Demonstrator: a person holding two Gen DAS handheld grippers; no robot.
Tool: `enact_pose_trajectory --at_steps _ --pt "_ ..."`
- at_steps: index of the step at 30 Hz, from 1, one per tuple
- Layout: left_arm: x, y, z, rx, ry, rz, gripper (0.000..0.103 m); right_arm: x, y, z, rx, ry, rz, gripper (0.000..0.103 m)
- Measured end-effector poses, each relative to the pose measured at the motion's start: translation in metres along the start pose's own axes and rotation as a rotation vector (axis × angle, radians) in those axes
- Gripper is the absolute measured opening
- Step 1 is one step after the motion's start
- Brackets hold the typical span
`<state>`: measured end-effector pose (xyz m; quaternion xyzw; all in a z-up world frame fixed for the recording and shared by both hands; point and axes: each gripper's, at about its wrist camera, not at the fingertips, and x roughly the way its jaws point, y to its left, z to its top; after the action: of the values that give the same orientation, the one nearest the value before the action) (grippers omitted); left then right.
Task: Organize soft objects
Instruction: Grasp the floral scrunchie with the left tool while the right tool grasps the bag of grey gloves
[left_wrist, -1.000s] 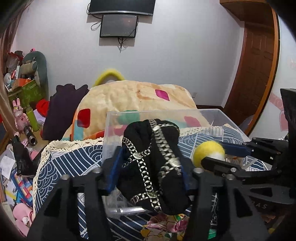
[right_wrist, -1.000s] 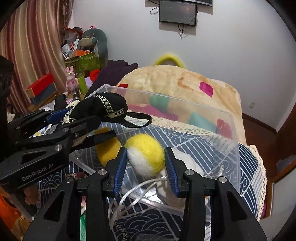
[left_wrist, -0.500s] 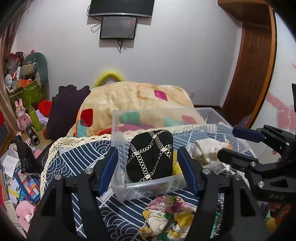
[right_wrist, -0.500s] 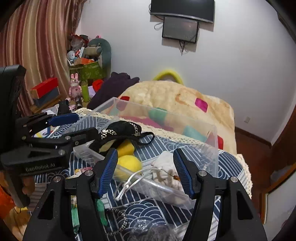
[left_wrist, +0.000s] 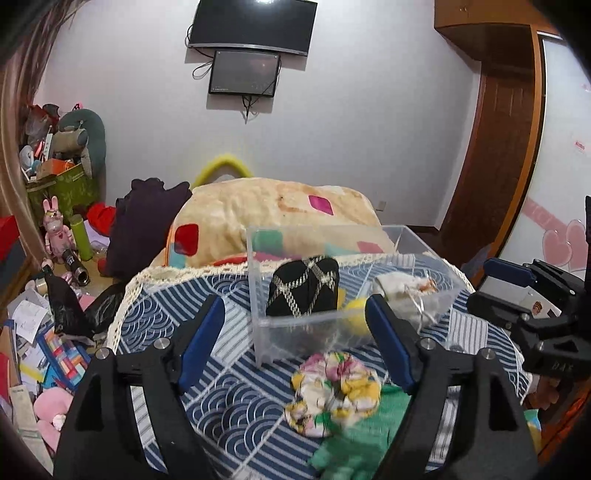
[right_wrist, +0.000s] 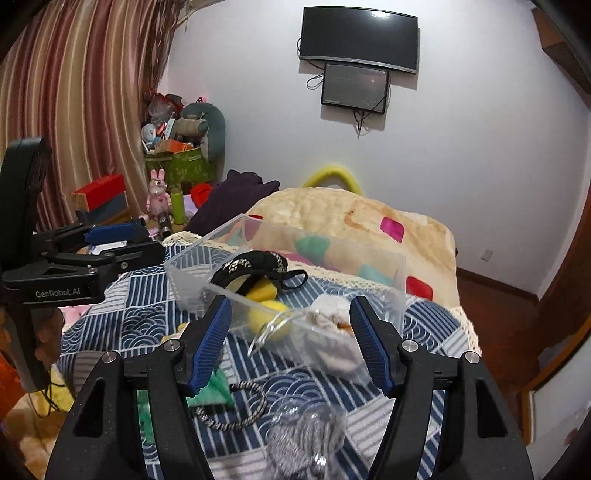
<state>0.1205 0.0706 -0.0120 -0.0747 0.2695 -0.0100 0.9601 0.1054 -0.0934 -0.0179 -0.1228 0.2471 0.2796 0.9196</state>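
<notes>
A clear plastic bin (left_wrist: 258, 295) sits on the blue wave-patterned bedspread (left_wrist: 229, 402), and both grippers hang above the bed on its near side, each with its blue-padded fingers spread wide and nothing between them. The left gripper (left_wrist: 293, 343) faces the bin's near corner; the right gripper (right_wrist: 290, 341) faces its long side, and each shows at the edge of the other's view. Inside the bin, a black pouch with a gold chain lattice (left_wrist: 303, 291) stands against the left end, its black strap looping out to one side in the right wrist view. Beside it lie a yellow felt ball (right_wrist: 267, 314) and a second yellow piece partly under the pouch. A white crumpled cloth item (right_wrist: 330, 317) with an orange spot fills the right end, and a thin white cord trails over the bin's wall there. Outside the bin, a floral scrunchie (left_wrist: 334, 391) lies on the bedspread just in front of it, touching a green fabric piece (left_wrist: 354, 443). In the right wrist view a black-and-white braided cord loop (right_wrist: 236, 406) rests near the green fabric, with a blurred grey item in clear wrap (right_wrist: 306, 439) at the bottom edge. A beige blanket with coloured patches (left_wrist: 266, 210) is heaped behind the bin.
</notes>
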Motion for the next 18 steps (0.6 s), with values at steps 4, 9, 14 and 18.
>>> enact_pose_trajectory --at_steps 4,9,14,18 --pt "-0.005 -0.001 -0.014 0.010 0.025 0.003 0.079 -0.002 -0.001 -0.013 0.019 0.016 -0.003 0.064" --pt "0.003 -0.004 -0.035 0.006 0.082 -0.018 0.079 0.000 -0.004 -0.032 0.050 0.057 -0.007 0.064" --pt "0.018 -0.010 -0.053 -0.017 0.162 -0.069 0.079 0.006 -0.012 -0.054 0.093 0.106 -0.009 0.064" --pt "0.028 -0.022 -0.060 0.004 0.189 -0.076 0.079 0.015 -0.014 -0.069 0.115 0.151 -0.013 0.064"
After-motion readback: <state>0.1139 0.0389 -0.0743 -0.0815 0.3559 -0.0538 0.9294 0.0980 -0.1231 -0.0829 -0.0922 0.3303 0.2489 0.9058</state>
